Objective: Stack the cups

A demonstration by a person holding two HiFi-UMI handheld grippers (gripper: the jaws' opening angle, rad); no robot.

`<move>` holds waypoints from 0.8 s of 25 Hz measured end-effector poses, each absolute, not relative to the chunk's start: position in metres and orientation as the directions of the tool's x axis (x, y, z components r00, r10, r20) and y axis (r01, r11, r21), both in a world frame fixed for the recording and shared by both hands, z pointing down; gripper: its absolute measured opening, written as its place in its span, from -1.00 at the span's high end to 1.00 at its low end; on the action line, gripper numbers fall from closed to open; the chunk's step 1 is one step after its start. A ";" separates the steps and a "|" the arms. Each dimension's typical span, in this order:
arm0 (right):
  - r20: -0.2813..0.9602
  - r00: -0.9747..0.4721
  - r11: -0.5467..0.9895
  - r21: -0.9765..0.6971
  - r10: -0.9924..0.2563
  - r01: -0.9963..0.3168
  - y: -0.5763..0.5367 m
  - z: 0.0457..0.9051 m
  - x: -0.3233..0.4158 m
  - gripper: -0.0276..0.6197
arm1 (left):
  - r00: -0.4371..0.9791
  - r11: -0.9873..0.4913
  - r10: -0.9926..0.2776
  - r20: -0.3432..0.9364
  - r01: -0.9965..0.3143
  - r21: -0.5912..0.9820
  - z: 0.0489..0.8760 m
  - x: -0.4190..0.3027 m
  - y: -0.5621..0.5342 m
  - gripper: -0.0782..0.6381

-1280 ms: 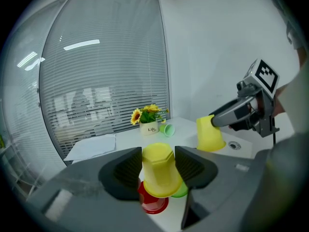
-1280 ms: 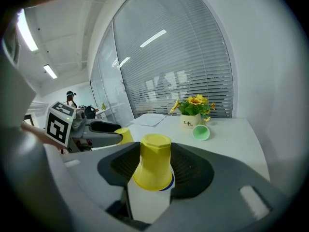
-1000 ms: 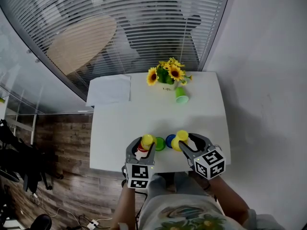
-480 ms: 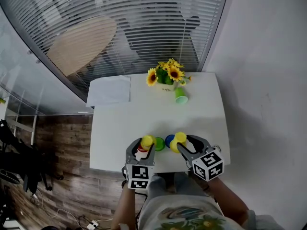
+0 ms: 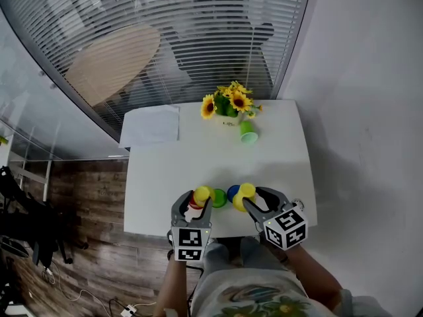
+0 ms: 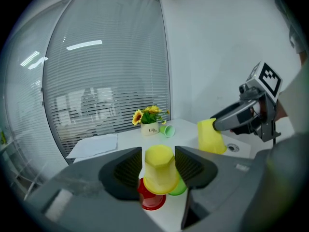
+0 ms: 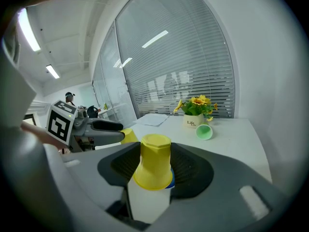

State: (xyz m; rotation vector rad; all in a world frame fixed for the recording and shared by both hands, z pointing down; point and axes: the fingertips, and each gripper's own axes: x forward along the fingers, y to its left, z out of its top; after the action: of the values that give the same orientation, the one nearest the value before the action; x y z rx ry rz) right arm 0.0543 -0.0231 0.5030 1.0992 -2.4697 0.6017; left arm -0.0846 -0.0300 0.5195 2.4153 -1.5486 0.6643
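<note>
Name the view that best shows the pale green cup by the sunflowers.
The right gripper view: the pale green cup lies on its side there, open mouth toward the camera. The head view shows the cup small, beside the sunflower pot; the left gripper view shows it tiny and distant.

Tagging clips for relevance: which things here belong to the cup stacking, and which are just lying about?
Job:
left yellow cup in left gripper; right yellow cup in right gripper; red cup; green cup; blue cup; light green cup, on its side.

Lying about:
sunflower pot; paper sheet.
</note>
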 end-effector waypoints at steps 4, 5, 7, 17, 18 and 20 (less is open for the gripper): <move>0.483 -0.636 0.615 -0.228 -0.602 -0.755 -0.022 0.500 0.050 0.31 | 0.395 -0.393 -0.809 0.436 -0.914 0.099 0.508 -0.091 -0.028 0.15; 0.480 -0.637 0.617 -0.226 -0.603 -0.754 -0.023 0.499 0.049 0.31 | 0.404 -0.372 -0.815 0.416 -0.914 0.161 0.505 -0.094 -0.028 0.15; 0.473 -0.641 0.622 -0.223 -0.604 -0.751 -0.024 0.496 0.048 0.31 | 0.401 -0.327 -0.834 0.379 -0.912 0.247 0.499 -0.106 -0.028 0.15; 0.449 -0.663 0.657 -0.198 -0.599 -0.727 -0.031 0.484 0.037 0.31 | 0.334 -0.216 -0.883 0.332 -0.914 0.344 0.488 -0.143 -0.017 0.59; 0.448 -0.666 0.661 -0.196 -0.597 -0.724 -0.032 0.484 0.036 0.31 | 0.327 -0.209 -0.886 0.330 -0.915 0.346 0.488 -0.144 -0.016 0.70; 0.447 -0.671 0.668 -0.193 -0.592 -0.718 -0.033 0.484 0.033 0.31 | 0.317 -0.195 -0.890 0.326 -0.914 0.357 0.489 -0.147 -0.014 0.76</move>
State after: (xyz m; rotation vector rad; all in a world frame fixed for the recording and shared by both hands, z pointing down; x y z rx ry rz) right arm 0.0328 -0.0326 0.4836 1.0353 -2.5379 0.5076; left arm -0.1470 -0.0142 0.4887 2.1052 -1.5904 0.0635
